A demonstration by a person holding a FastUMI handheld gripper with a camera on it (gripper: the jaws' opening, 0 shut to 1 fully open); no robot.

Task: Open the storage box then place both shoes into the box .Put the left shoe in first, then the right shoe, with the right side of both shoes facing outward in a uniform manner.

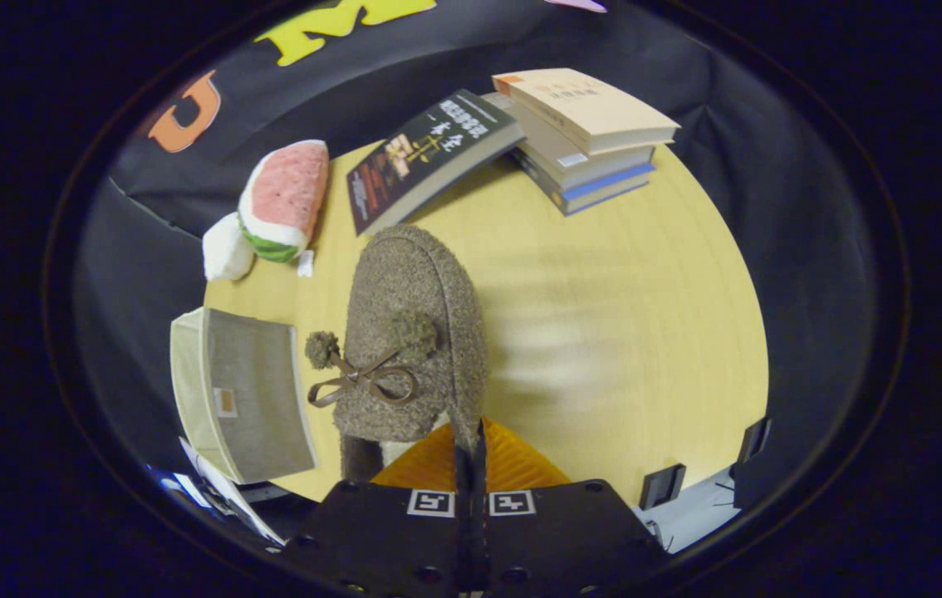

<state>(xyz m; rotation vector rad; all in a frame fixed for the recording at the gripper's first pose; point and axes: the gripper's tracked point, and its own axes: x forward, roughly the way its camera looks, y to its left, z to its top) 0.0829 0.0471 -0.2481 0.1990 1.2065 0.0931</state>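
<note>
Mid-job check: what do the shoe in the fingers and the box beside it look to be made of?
Shoe: fuzzy brown fabric, probably boucle or fleece, judging by its nubby, matte surface; the bow looks like thin leather cord with pompoms. Box: seemingly cloth-covered, given its dull beige-grey weave-like sides with no shine. The gripper looks shut on the shoe's rear edge, fingers nearly together.

One fuzzy slipper point(413, 332), one storage box point(242, 394) at its nine o'clock, one watermelon plush point(282, 202), and, as far as the stack shows, four books point(521, 141).
</note>
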